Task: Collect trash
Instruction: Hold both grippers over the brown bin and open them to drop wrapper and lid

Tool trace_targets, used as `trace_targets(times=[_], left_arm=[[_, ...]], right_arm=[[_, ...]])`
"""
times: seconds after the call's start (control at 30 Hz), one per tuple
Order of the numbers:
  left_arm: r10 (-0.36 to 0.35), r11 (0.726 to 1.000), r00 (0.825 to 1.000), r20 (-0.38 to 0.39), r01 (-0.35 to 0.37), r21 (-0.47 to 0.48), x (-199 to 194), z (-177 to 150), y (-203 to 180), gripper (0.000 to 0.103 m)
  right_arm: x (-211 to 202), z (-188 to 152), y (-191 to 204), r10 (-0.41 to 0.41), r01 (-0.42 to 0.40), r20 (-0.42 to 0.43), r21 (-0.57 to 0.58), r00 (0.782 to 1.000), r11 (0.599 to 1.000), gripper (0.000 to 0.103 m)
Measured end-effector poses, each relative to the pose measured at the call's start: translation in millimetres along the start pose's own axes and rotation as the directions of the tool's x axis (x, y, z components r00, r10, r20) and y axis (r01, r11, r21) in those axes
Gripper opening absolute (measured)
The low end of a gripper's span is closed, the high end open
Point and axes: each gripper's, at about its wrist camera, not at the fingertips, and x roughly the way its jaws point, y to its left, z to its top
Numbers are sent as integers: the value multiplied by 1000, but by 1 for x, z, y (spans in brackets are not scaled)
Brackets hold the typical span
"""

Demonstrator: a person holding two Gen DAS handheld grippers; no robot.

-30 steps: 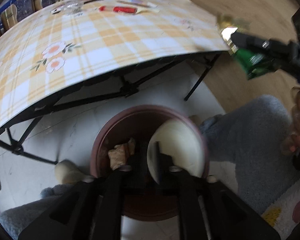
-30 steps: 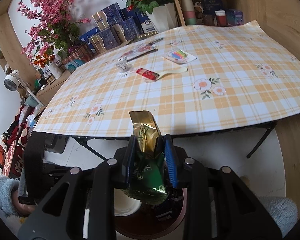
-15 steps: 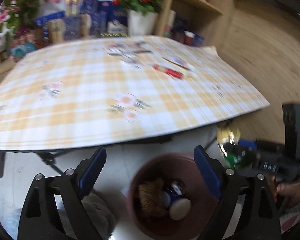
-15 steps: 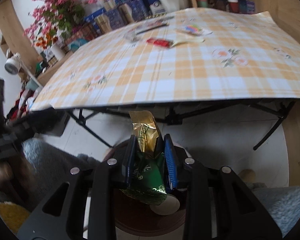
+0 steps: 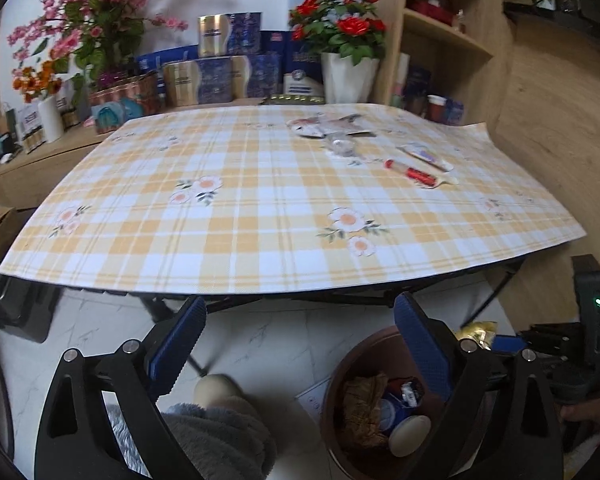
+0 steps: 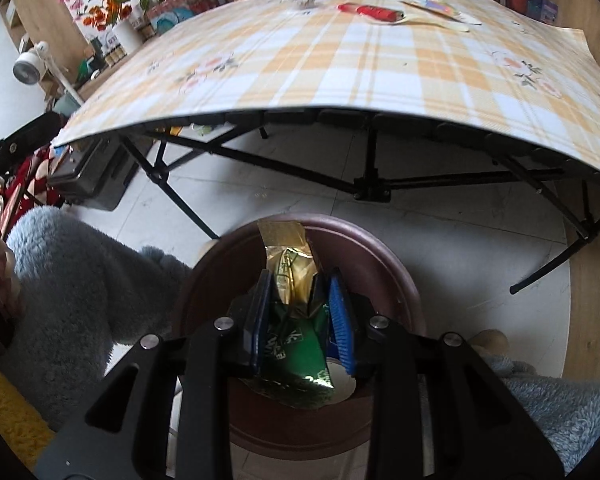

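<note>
My left gripper (image 5: 300,308) hangs in front of the table edge, its jaws opening wide with nothing between them. The brown bin (image 5: 340,364) stands on the floor at lower right, holding crumpled brown paper (image 5: 364,400), a blue item and a cream disc (image 5: 410,430). My right gripper (image 6: 300,280) is shut on a green-and-gold wrapper (image 6: 296,336) right above the bin (image 6: 380,248). On the checked tablecloth (image 5: 260,208) lie a red wrapper (image 5: 414,172), a flat packet (image 5: 424,154) and crumpled clear plastic (image 5: 340,146).
The folding table's black legs (image 6: 372,188) cross above the bin. A person's grey fleece-clad legs (image 6: 72,268) flank the bin on both sides. Boxes and flower pots (image 5: 348,76) line the shelf behind the table. A dark case (image 6: 92,184) sits under the table's left end.
The left gripper opened over the bin, leaving the cream disc inside, then rose and tilted up toward the table. The right gripper sank with the wrapper to just above the bin.
</note>
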Motion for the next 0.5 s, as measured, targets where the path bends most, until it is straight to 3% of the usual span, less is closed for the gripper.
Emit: trace_targets(times=[0.33, 0.37, 0.4, 0.5], left_arm=[[4, 1000, 1000, -26, -4, -4, 8, -3, -1, 93], [4, 1000, 1000, -26, -4, -4, 8, -3, 0, 93], [4, 1000, 1000, -26, -4, -6, 9, -4, 0, 93], [6, 1000, 1000, -28, -6, -10, 9, -4, 1, 93]], right_arm=[[4, -3, 3, -14, 14, -19, -19, 1000, 1000, 38], [4, -3, 3, -18, 17, -18, -18, 1000, 1000, 47], [3, -2, 3, -19, 19, -15, -16, 1000, 1000, 65], [-1, -1, 2, -25, 25, 16, -11, 1000, 1000, 87]])
